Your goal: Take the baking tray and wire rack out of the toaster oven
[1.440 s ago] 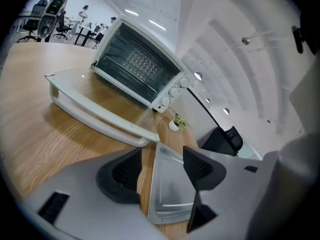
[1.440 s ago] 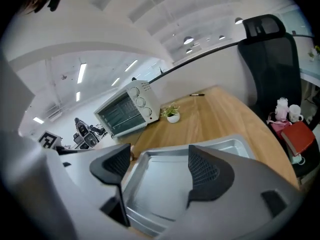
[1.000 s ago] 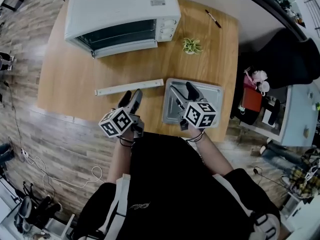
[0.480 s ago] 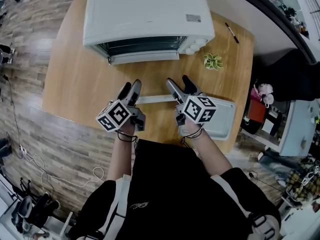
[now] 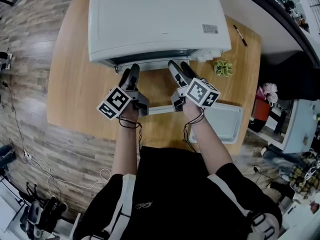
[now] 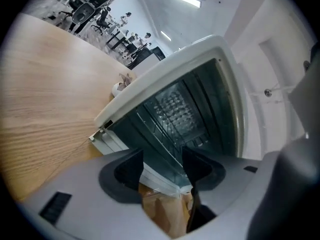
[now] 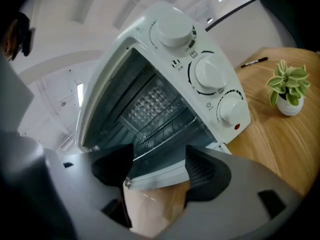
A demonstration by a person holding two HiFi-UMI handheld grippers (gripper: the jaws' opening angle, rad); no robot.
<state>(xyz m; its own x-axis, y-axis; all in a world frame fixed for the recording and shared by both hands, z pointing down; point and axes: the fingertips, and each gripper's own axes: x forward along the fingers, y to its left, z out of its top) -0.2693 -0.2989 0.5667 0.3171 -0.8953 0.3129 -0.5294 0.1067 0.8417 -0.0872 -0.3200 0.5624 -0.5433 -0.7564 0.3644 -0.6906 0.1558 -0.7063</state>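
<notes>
The white toaster oven stands at the back of the wooden table with its door dropped open. The wire rack sits inside on its rails and also shows in the left gripper view as wire rack. The grey baking tray lies on the table at the right, outside the oven. My left gripper and right gripper both hover open just in front of the door's edge. The right jaws have just been closing a little, with nothing between them.
A small potted plant stands right of the oven's knobs, and a pen lies behind it. A long white strip lies on the table under my forearms. Wood floor and cables surround the table.
Both grippers have moved away from me, from the table's front by the tray up to the oven's open mouth. The tray stays on the table at the right.
</notes>
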